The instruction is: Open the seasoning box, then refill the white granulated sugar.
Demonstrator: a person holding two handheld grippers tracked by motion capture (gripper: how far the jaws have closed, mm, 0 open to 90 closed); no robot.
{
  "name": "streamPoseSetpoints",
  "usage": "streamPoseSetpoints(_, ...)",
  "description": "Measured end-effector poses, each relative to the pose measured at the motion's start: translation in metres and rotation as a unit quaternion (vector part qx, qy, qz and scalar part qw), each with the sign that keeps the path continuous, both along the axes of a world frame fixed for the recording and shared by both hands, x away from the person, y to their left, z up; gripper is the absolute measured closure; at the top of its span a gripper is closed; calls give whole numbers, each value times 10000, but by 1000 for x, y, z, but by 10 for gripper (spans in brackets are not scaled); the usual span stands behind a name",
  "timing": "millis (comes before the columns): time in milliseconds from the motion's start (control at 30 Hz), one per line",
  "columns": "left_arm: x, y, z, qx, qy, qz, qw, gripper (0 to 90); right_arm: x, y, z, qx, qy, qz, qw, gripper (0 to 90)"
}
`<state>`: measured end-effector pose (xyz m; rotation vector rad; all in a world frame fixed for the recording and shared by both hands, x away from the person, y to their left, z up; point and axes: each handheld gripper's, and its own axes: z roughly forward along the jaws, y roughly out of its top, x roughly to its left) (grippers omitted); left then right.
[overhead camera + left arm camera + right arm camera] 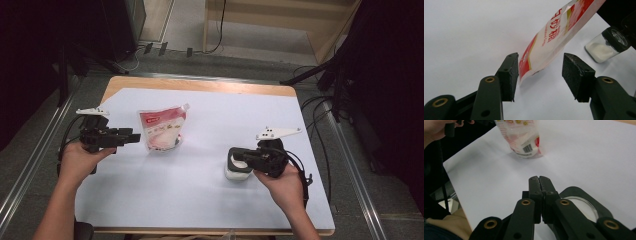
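Pouch (549, 40): red Chinese characters "白砂糖"; barcode on back, unreadable.

My left gripper (537, 75) was matt black plastic, its arms smooth, with brass-coloured rings set into the joints. Its pads (574, 75) looked like rough, grainy black foam or rubber, scuffed pale at the edges. My right gripper (539, 195) had the same matt black finish and brass-coloured rings. The pouch (554, 35) was glossy plastic film, printed red and white, partly see-through and creased. The jar (607, 45) looked like clear, smooth glass or plastic holding fine white powder, under a black plastic lid (584, 205) with a clear window. The table (200, 85) showed pale wood at its edge under a smooth, matt white sheet (200, 190).
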<state>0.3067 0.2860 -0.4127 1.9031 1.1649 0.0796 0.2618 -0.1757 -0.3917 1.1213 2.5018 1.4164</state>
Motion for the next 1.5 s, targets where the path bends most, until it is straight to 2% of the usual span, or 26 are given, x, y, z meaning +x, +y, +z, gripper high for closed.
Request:
streamPoseSetpoints(167, 3, 0, -2, -36, 17, -18, 10000, 479, 5, -8, 5, 43, 7, -145, 9999, 893)
streamPoseSetpoints(267, 1, -1, -4, 18, 44, -59, 10000, 479, 8, -15, 7, 98, -3, -261, 9996, 888)
streamPoseSetpoints(367, -1, -1, -3, 99, 19, -54, 9999, 480, 10, -20, 11, 78, -96, -331, 9994, 892)
streamPoseSetpoints(467, -3, -3, -1, 46, -1, -25, 10000, 480, 9, -25, 14, 73, -126, -377, 9992, 900)
streamPoseSetpoints(733, -2, -4, -2, 180, -43, -33, 9998, 481, 10, -47, 18, 127, -50, -651, 9978, 900)
streamPoseSetpoints(1100, -2, -3, -2, 122, -25, -32, 9999, 477, 14, -70, 15, 102, -31, -980, 9951, 900)
streamPoseSetpoints(1267, -1, -3, -1, 64, -37, -21, 10000, 476, 12, -79, 15, 228, -79, -1113, 9935, 900)
streamPoseSetpoints(1500, 1, -3, -3, 74, -38, -15, 10000, 474, 13, -91, 8, 125, 17, -1297, 9915, 900)
